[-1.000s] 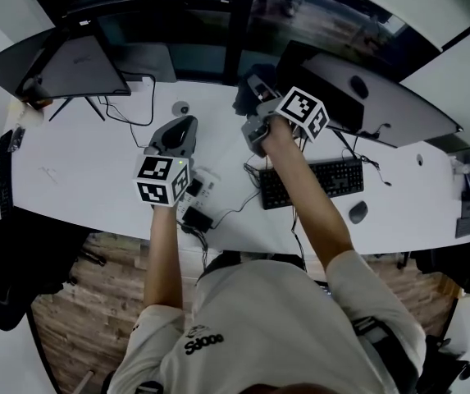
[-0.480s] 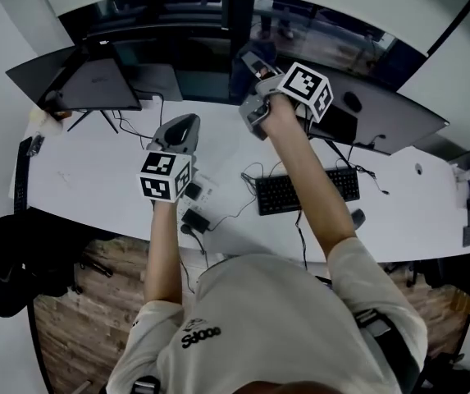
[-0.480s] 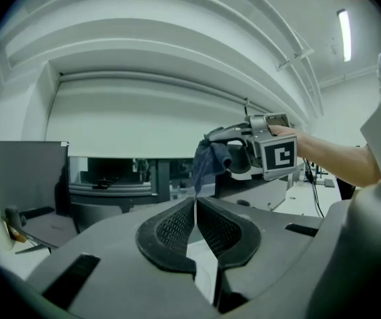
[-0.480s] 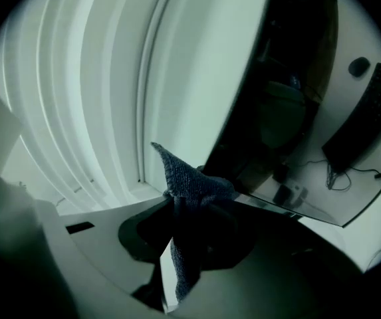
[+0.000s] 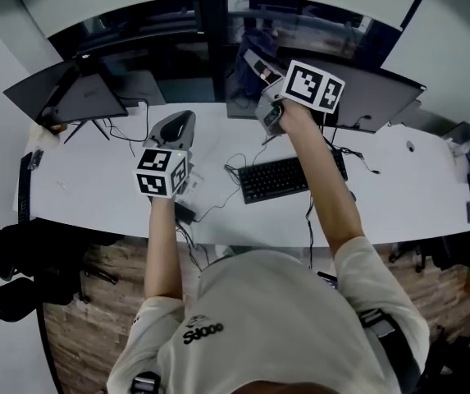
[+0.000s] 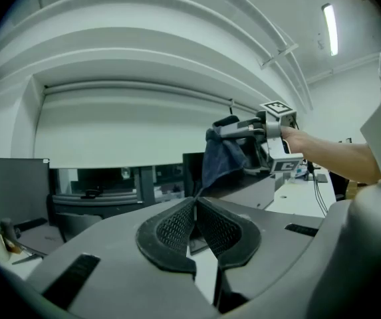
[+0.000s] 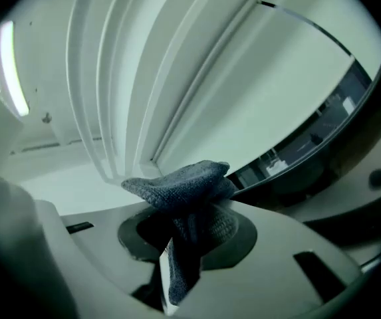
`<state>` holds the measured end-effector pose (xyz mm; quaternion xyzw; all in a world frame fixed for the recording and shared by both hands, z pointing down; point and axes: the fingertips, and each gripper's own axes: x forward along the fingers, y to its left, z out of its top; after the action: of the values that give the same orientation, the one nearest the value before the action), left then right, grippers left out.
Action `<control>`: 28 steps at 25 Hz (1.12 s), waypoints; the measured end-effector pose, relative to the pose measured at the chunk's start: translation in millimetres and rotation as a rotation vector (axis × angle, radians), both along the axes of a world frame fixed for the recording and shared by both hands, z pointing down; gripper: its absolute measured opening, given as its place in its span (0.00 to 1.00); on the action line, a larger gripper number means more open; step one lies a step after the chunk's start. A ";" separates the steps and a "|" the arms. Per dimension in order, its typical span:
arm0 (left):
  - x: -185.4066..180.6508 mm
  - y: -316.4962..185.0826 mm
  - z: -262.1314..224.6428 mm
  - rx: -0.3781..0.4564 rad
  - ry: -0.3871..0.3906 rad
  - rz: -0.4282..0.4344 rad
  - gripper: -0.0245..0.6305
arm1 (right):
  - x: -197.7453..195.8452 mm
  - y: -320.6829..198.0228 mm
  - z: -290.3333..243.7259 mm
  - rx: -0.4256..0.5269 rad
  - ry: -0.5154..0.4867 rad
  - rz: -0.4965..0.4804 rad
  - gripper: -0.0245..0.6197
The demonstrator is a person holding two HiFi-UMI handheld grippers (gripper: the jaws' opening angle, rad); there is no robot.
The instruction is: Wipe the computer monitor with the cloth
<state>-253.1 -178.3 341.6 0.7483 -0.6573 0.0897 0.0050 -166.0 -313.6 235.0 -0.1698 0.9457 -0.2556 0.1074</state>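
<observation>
The computer monitor (image 5: 374,97) stands at the desk's back right, seen from above as a dark slab. My right gripper (image 5: 261,71) is raised at its left end and is shut on a dark blue cloth (image 7: 180,185), which bunches up over the jaws. From the left gripper view, that cloth (image 6: 220,161) hangs from the right gripper (image 6: 256,141) against the monitor's (image 6: 243,190) upper edge. My left gripper (image 5: 185,117) hovers over the desk to the left, shut and holding nothing (image 6: 195,201).
A black keyboard (image 5: 284,179) lies in front of the monitor, with cables trailing to a power strip (image 5: 187,189). A second monitor (image 5: 58,97) stands at the back left of the white desk (image 5: 95,187). Dark windows run behind the desk.
The right gripper has lifted the cloth up and back to the monitor's upper left end. The left gripper has stayed over the desk, shut.
</observation>
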 end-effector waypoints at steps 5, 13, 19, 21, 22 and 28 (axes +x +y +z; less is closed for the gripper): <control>63.7 -7.4 -10.6 0.021 -0.045 0.070 0.08 | 95.0 10.6 20.9 0.269 0.263 0.098 0.16; 174.4 3.9 -19.3 0.045 -0.090 0.158 0.08 | 249.1 44.7 46.3 0.489 0.548 0.267 0.16; 241.4 17.2 -8.4 0.031 -0.140 0.223 0.08 | 330.9 74.0 66.8 0.496 0.624 0.338 0.16; 261.3 21.9 -10.0 0.034 -0.151 0.240 0.08 | 351.8 83.4 72.1 0.496 0.638 0.344 0.16; 270.8 24.8 -11.1 0.035 -0.158 0.249 0.08 | 361.7 88.6 74.6 0.494 0.642 0.345 0.16; 306.1 48.3 -24.8 0.064 -0.190 0.275 0.08 | 399.3 124.3 76.7 0.543 0.676 0.358 0.16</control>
<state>53.0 -130.0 316.8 0.8192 -0.5485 0.1390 -0.0932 233.3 -189.3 311.7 -0.3696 0.9162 0.0935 -0.1237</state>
